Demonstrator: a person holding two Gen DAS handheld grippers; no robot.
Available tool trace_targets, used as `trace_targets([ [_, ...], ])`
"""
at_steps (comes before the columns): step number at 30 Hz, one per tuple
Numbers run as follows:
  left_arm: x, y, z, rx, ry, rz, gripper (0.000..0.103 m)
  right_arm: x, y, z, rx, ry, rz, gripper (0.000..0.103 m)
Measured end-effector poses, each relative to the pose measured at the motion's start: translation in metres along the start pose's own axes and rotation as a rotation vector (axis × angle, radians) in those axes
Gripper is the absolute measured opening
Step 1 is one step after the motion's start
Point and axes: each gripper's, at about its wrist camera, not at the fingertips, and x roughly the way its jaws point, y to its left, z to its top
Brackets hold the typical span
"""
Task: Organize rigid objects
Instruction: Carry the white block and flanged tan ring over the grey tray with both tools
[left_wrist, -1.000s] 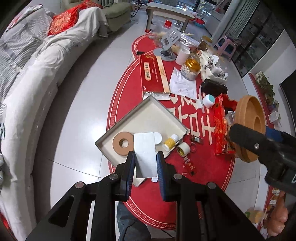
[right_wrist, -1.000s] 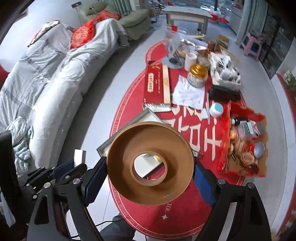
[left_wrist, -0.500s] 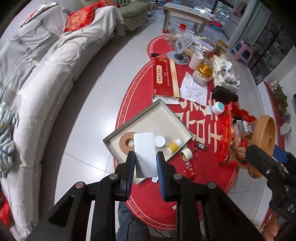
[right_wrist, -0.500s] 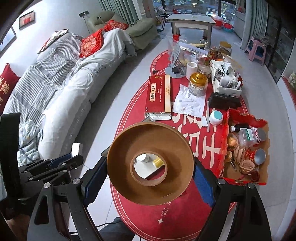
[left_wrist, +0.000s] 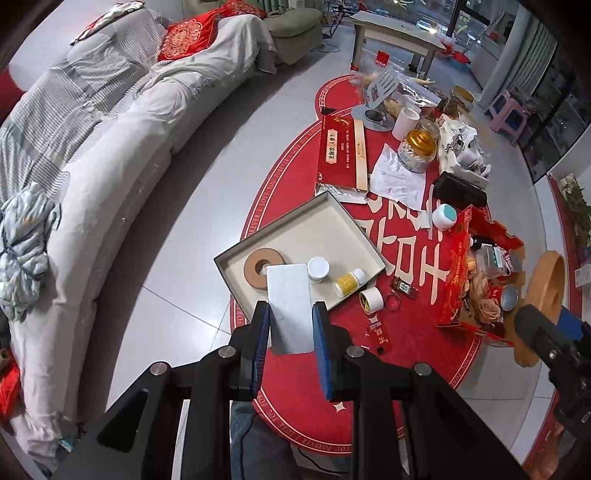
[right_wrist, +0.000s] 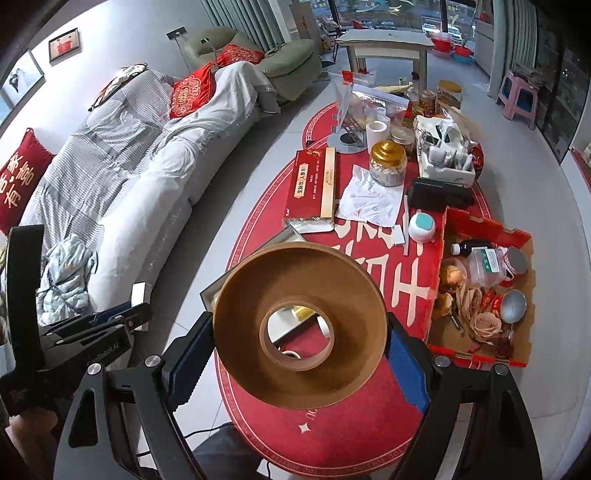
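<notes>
In the left wrist view the left gripper (left_wrist: 290, 325) sits at the bottom centre, its jaws narrow and clamped on a flat white card (left_wrist: 289, 306) that stands up between the blue pads, long axis running up the frame. Just beyond the card's top edge lies the shallow grey tray (left_wrist: 334, 206), set cornerwise half on the red rug (left_wrist: 295, 406); the card hides part of the tray's near side. Inside the tray are a brown tape ring (left_wrist: 259, 268), a white lid (left_wrist: 318, 268) and a yellow bottle (left_wrist: 347, 283) lying on its side. A small tape roll (left_wrist: 371, 300) stands on the rug just off the tray's lower right edge.

In the right wrist view the right gripper (right_wrist: 297, 343) fills the lower centre, jaws wide and pressed against a large brown tape roll (right_wrist: 299, 328), which faces the camera with its hole towards the floor and blocks most of the tray. The left gripper shows at the lower left of this view. To the right sits the red cardboard box (right_wrist: 439, 258) full of small items. Farther up are a long red packet (right_wrist: 310, 186) and a gold-lidded jar (right_wrist: 388, 164). A grey sofa (right_wrist: 122, 155) curves along the left.
</notes>
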Motion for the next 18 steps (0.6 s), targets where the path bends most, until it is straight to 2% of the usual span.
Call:
trace_targets([
  [8,-0.002,0.013,0.004,0.009,-0.014,0.003,0.025,0.006,0.002,-0.001,0.041,0.002,0.008,0.088],
  [13,0.016,0.036,0.015,0.006,-0.009,-0.022,0.025,0.022,0.012,-0.001,0.055,0.028,-0.028,0.088],
  [18,0.048,0.064,0.022,-0.004,0.016,-0.049,0.025,0.054,0.026,-0.006,0.063,0.096,-0.079,0.088],
])
